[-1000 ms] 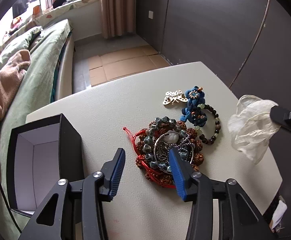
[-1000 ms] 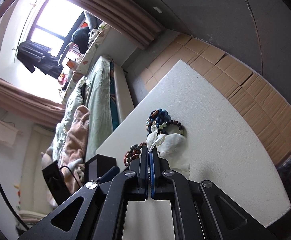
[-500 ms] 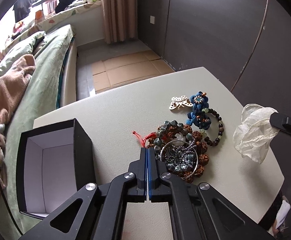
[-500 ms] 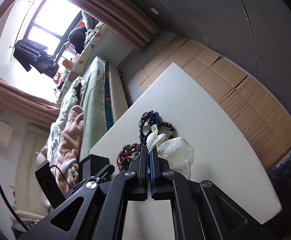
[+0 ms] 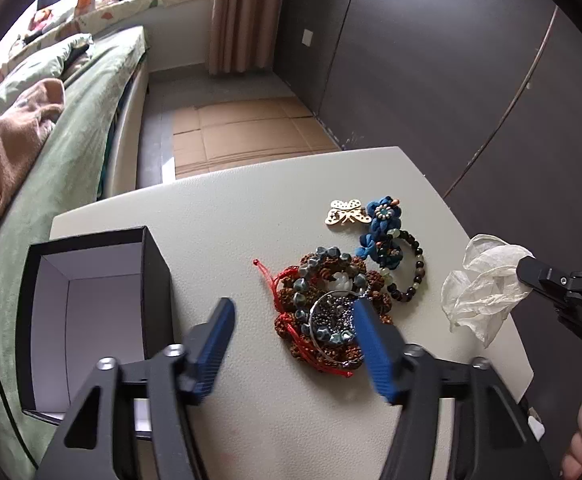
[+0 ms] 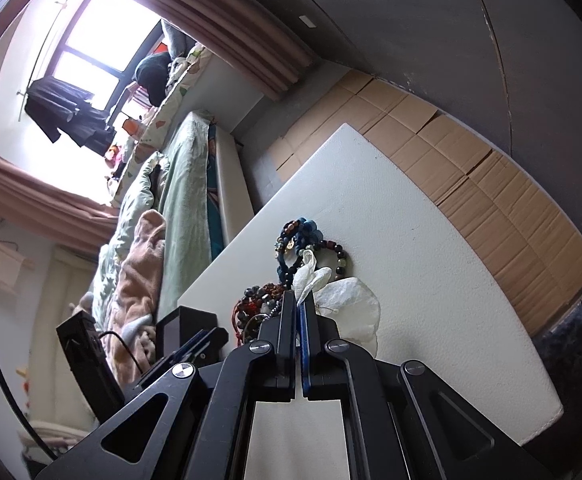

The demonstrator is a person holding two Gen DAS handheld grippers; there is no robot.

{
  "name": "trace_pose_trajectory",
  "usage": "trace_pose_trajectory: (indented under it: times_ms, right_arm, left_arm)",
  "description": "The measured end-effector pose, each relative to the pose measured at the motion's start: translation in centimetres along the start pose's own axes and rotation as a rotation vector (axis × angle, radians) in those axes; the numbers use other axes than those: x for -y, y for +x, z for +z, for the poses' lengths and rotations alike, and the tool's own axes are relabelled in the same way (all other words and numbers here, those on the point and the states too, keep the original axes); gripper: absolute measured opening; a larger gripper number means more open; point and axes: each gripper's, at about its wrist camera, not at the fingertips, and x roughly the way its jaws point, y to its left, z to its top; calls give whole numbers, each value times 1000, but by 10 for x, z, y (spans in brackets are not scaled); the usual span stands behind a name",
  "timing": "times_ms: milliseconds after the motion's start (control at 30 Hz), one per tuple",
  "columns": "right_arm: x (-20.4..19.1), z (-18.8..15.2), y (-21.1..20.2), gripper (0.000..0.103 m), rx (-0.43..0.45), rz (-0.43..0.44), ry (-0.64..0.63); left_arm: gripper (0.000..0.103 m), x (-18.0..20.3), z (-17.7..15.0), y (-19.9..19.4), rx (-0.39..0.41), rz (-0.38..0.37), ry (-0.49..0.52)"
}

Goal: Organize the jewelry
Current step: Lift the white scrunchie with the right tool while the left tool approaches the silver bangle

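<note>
In the left wrist view, the left gripper (image 5: 293,344) is seen in the lower middle of the frame with its blue pads spread wide; its jaws have just been opening, and nothing is pinched between them — only bare table top lies in the gap. The right-hand pad (image 5: 373,346) overlaps the lower right edge of a heap of jewelry (image 5: 329,310) at centre right, where brown seed beads, grey-blue beads, a red cord and a silver ring filled with a fine chain are piled together; whether the pad touches the heap cannot be told. Just above and right of the heap, a blue knotted flower bracelet (image 5: 383,232) joined to a loop of dark beads is laid, and a gold butterfly ornament (image 5: 345,213) is set beside it on its left. An open black box (image 5: 157,280) with a white lining is placed at the lower left of the white table (image 5: 231,220). At the right edge the right gripper (image 5: 529,274) is shown clamped on a crumpled white tissue (image 5: 479,292). In the right wrist view the same gripper (image 6: 301,308) is seen at bottom centre, its jaws closed on the tissue (image 6: 349,304), with the jewelry (image 6: 259,300) just left of its tips.
</note>
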Motion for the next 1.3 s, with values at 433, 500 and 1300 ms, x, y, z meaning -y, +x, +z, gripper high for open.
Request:
trace_pose_trajectory:
  times_ms: [433, 500, 1300]
  right_arm:
    - [11, 5, -11, 3, 12, -9, 33]
    - [11, 5, -12, 3, 13, -9, 31]
    - [9, 3, -9, 3, 2, -27, 10]
  left_arm:
    - [72, 47, -19, 16, 2, 57, 256]
    - [71, 47, -21, 20, -6, 63, 261]
    - [3, 40, -16, 1, 4, 36, 224]
